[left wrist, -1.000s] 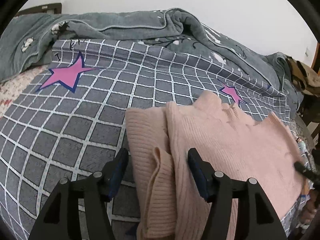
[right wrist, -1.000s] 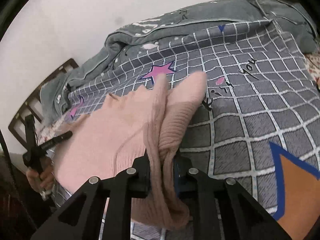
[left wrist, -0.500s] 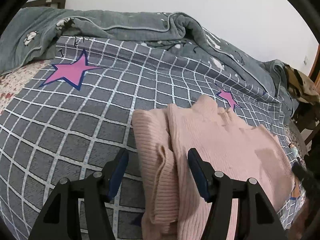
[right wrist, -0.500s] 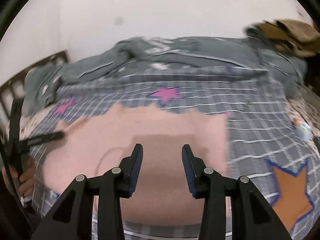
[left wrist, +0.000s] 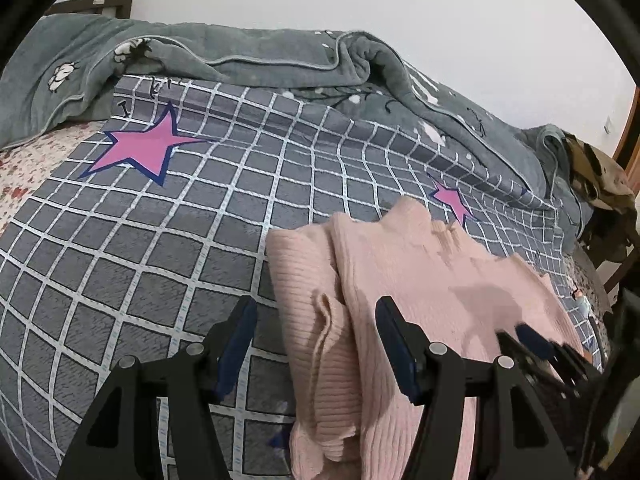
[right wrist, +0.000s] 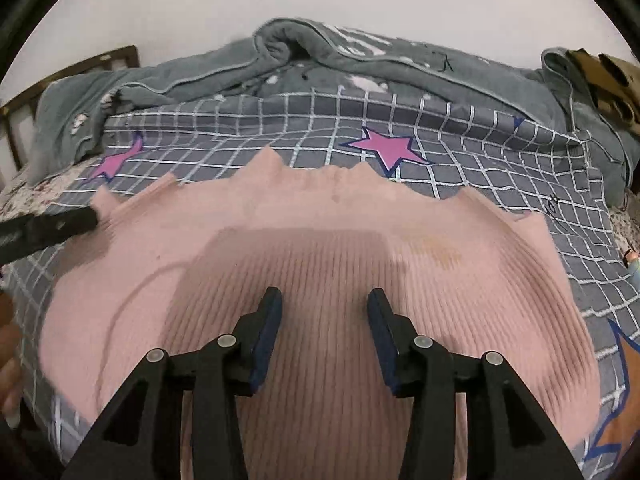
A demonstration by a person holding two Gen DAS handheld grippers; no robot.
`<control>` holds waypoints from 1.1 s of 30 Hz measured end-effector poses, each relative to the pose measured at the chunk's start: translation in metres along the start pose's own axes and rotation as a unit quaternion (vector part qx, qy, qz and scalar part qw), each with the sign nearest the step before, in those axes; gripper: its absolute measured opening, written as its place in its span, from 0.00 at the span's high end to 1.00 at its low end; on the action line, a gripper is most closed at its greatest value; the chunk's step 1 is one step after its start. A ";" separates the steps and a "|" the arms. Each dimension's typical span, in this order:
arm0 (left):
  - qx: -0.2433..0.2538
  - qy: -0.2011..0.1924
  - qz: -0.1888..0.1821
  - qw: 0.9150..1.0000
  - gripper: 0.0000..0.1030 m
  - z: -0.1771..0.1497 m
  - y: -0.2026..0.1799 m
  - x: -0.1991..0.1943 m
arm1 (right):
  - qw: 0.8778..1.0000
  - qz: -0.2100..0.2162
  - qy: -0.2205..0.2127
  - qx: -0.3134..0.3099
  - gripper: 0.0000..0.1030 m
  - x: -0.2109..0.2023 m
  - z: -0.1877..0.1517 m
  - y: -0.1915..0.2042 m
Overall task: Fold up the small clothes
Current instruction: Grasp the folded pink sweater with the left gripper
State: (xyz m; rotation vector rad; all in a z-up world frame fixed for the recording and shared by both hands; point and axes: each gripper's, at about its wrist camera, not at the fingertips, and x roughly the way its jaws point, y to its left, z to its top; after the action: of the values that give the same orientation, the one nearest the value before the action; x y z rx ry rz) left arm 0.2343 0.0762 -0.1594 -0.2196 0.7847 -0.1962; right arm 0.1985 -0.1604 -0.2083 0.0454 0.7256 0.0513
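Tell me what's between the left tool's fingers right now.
In the left wrist view, the left tool stands open astride the pink sweater's folded-in ribbed sleeve; the pads are not pressing on it.

Even, soft daylight, strong fisheye bending at dark edges, slight motion blur.

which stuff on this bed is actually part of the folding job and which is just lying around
Part of the job:
- pink knit sweater, spread on the bed
- left gripper, open astride the sweater's folded-in sleeve
- right gripper, jaws just opened, nothing between them

Just lying about:
- grey checked sheet
- grey blanket, bunched along the wall
- brown camouflage cloth
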 end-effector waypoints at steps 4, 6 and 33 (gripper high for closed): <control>0.012 0.028 -0.020 0.999 0.39 -0.004 -0.002 0.007 | 1.000 -0.020 -0.006 0.004 0.57 0.009 -0.001 0.007; 0.011 0.042 -0.027 0.999 0.38 -0.007 -0.001 0.012 | 1.000 -0.025 -0.012 -0.002 0.57 0.009 -0.003 0.009; -0.007 0.037 -0.008 0.999 0.77 -0.004 -0.028 0.015 | 0.980 0.180 -0.080 0.024 0.50 -0.068 -0.021 -0.086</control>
State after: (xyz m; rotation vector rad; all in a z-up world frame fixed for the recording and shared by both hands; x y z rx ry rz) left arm 0.2396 0.0447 -0.1646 -0.2318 0.8586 -0.2148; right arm 0.1367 -0.2503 -0.1840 0.2248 0.5515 0.3715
